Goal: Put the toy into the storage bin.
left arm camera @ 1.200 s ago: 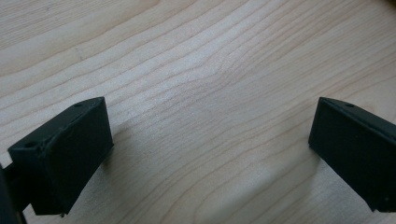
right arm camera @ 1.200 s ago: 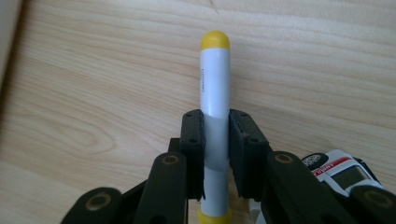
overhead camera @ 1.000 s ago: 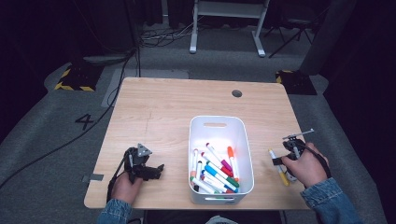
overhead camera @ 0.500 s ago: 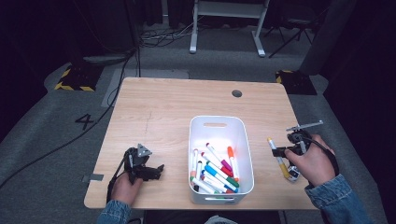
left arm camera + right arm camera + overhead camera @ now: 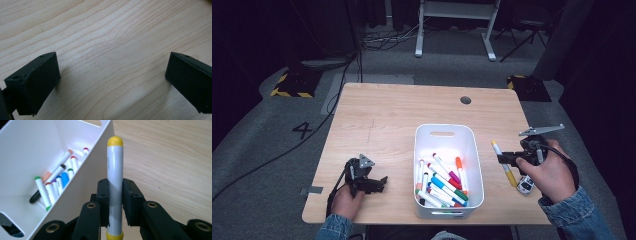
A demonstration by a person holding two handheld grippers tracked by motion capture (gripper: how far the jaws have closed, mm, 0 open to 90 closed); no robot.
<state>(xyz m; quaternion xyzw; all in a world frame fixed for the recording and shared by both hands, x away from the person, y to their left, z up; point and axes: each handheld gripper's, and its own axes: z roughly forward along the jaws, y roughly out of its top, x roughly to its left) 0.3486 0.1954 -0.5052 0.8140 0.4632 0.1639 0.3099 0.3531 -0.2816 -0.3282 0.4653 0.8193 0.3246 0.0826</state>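
Observation:
My right gripper [image 5: 505, 159] [image 5: 115, 195] is shut on a white marker with yellow ends [image 5: 503, 162] [image 5: 115, 177], held above the table just right of the white bin [image 5: 447, 134] [image 5: 82, 175]. Several coloured markers [image 5: 439, 181] [image 5: 53, 185] lie inside the bin. The left gripper [image 5: 379, 183] [image 5: 110, 82] rests on the wooden table [image 5: 387, 115] at the front left, its jaws wide apart with only bare wood between them.
A small white object [image 5: 525, 185] lies on the table under the right hand. A round cable hole [image 5: 465, 100] sits near the table's far edge. Dark floor, cables and a stand's legs surround the table.
The right gripper has lifted the yellow-ended marker off the table and moved it up and toward the bin. The left hand stayed still.

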